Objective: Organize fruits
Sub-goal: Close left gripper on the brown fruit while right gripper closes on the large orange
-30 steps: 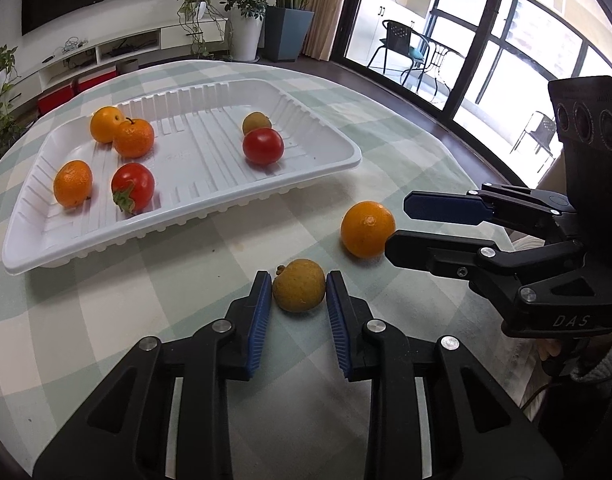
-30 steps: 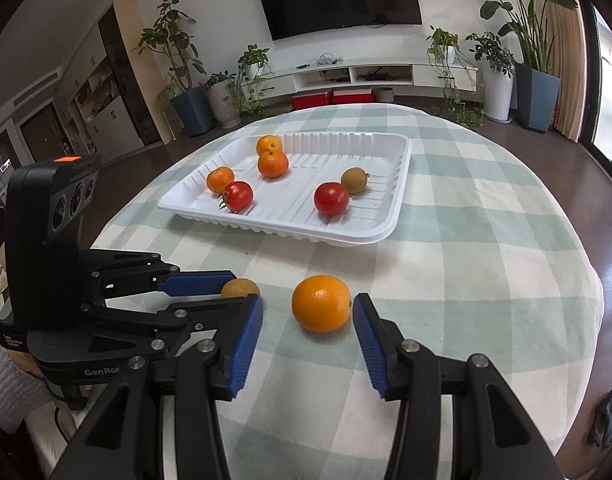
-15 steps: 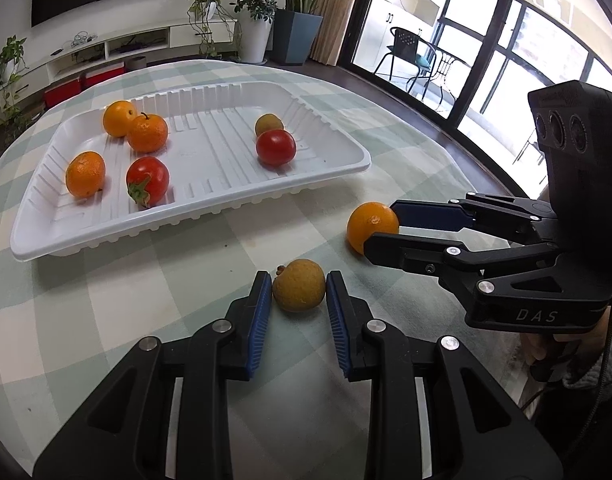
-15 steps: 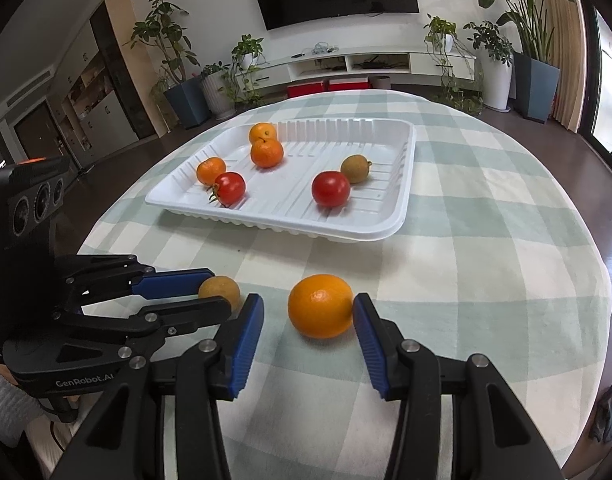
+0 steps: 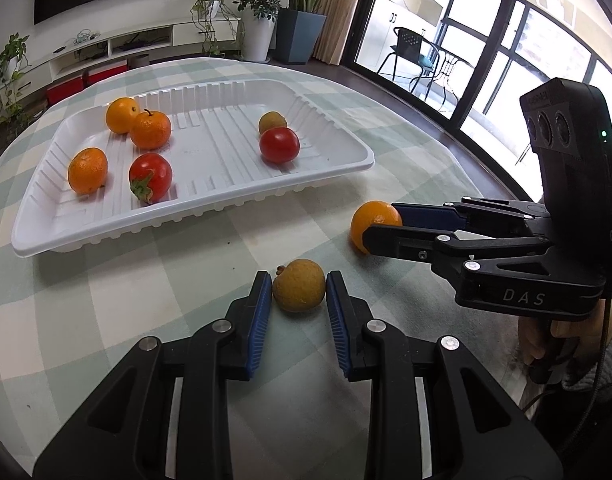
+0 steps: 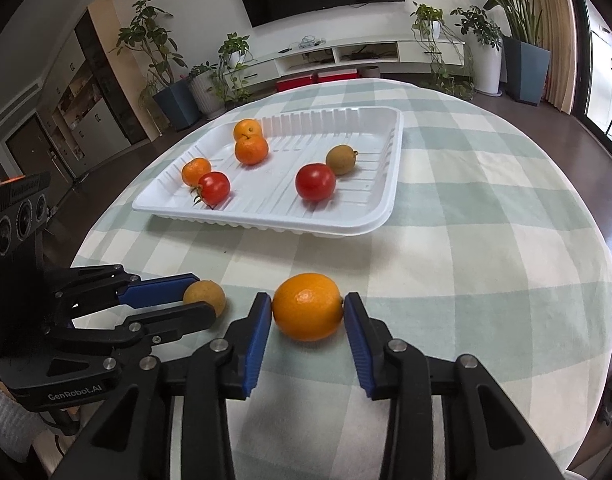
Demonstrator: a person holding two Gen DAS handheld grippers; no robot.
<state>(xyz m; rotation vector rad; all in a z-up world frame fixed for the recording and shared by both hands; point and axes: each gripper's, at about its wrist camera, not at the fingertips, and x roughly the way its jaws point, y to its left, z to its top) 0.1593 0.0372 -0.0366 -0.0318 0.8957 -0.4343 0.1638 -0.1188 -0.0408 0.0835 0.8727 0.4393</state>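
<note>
My left gripper (image 5: 298, 300): clamped on the brown fruit (image 5: 299, 285), both blue pads against its sides; the fruit sits on the checked tablecloth (image 5: 105, 300).
My right gripper (image 6: 308, 316): jaws have just been closing around the orange (image 6: 308, 306); the pads now touch it on both sides, low on the cloth.
Tray (image 6: 370, 224): white, ribbed, beyond both fruits; it holds three small oranges, two tomatoes and one brown fruit.
Step in hand: I judge this the grasp, both loose fruits taken at once.
Next move: I should firm the right grip, lift both clear of the cloth, carry them over the tray's near rim and set them on bare ribs.
</note>
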